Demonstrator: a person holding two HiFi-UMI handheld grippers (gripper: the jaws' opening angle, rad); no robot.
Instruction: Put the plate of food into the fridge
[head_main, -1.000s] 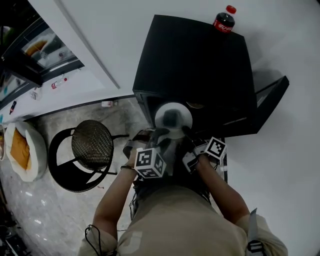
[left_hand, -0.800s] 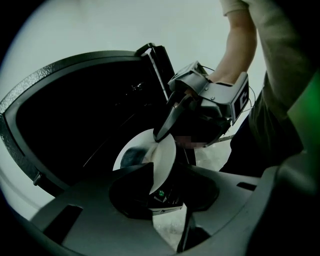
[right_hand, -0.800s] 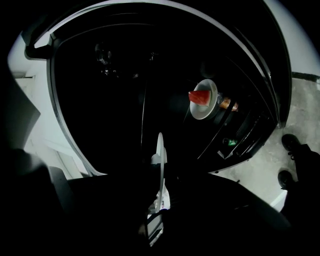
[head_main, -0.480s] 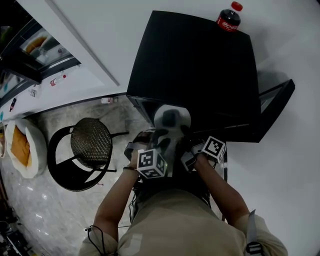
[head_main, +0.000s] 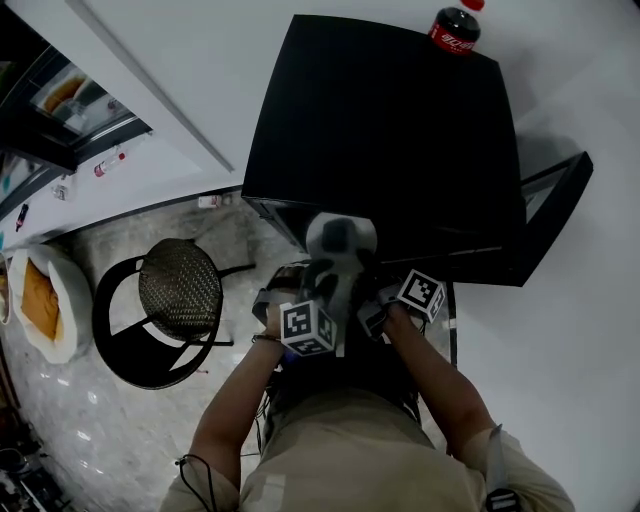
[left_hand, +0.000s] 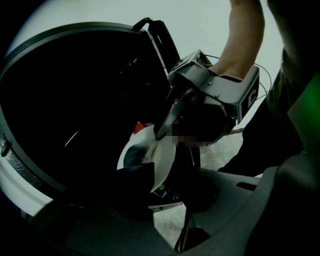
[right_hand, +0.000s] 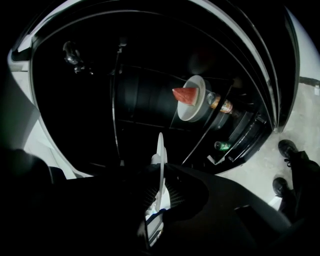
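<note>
Two grippers share one load at the open front of the black fridge (head_main: 380, 120). The white plate (head_main: 340, 238) hangs level just before the dark opening, at the centre of the head view, with the fridge door (head_main: 552, 205) swung out toward the right edge of the frame.

The left gripper (left_hand: 165, 172) has the plate's near rim between its jaws, which have just been closing a little further and now bear on it. Past its fingers the plate tilts away, with a red piece of food (left_hand: 140, 127) at its far edge.

The right gripper (right_hand: 161, 169) is clamped nearly shut on the opposite rim – the plate stands edge-on as a thin white line between its two dark jaws.

Deeper in the right gripper view, among the wire shelves, a second white dish with a red wedge (right_hand: 186, 96) shows; whether it is a reflection cannot be told.

A cola bottle (head_main: 455, 25) stands on the fridge top at the upper edge. A round woven chair (head_main: 180, 290) sits on the floor to the left.
</note>
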